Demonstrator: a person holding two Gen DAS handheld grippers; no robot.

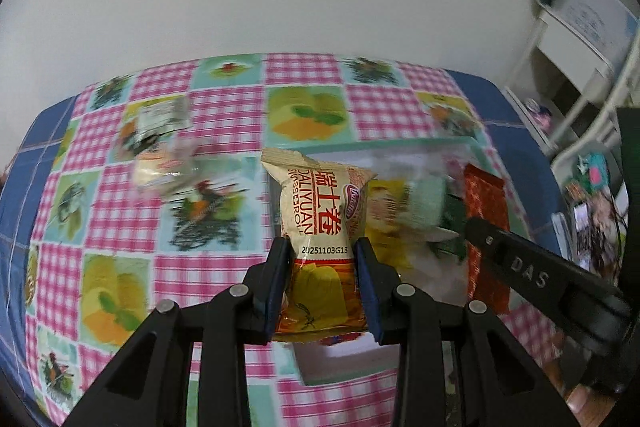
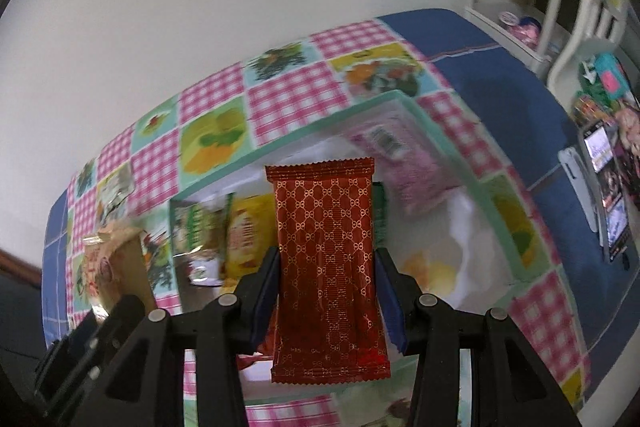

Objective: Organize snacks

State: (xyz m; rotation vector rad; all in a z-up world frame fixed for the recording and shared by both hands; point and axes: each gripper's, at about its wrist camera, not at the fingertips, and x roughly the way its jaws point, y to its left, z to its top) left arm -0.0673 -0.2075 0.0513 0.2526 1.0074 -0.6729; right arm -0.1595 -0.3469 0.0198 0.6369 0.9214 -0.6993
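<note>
Both tools loaded over the bench

My left tool [image 1: 323, 259] pinches a cream, crinkly Swiss roll packet [image 1: 320, 227]; my right tool [image 2: 326, 287] clamps a glossy red patterned wrapper [image 2: 326, 259], flat with crimped ends. Both point steeply down, side by side, over the white, green-rimmed tray [image 2: 360, 109] near the bench's right edge, already holding several packets. Loose packets [image 1: 164, 147] lie toward the checked cloth's [image 1: 120, 219] far left corner.

Motion blur smears the loose packets [image 1: 166, 147] on the desk [image 1: 100, 207]; the tray's [image 2: 288, 141] pink packet [image 2: 404, 163] is unreadable.
</note>
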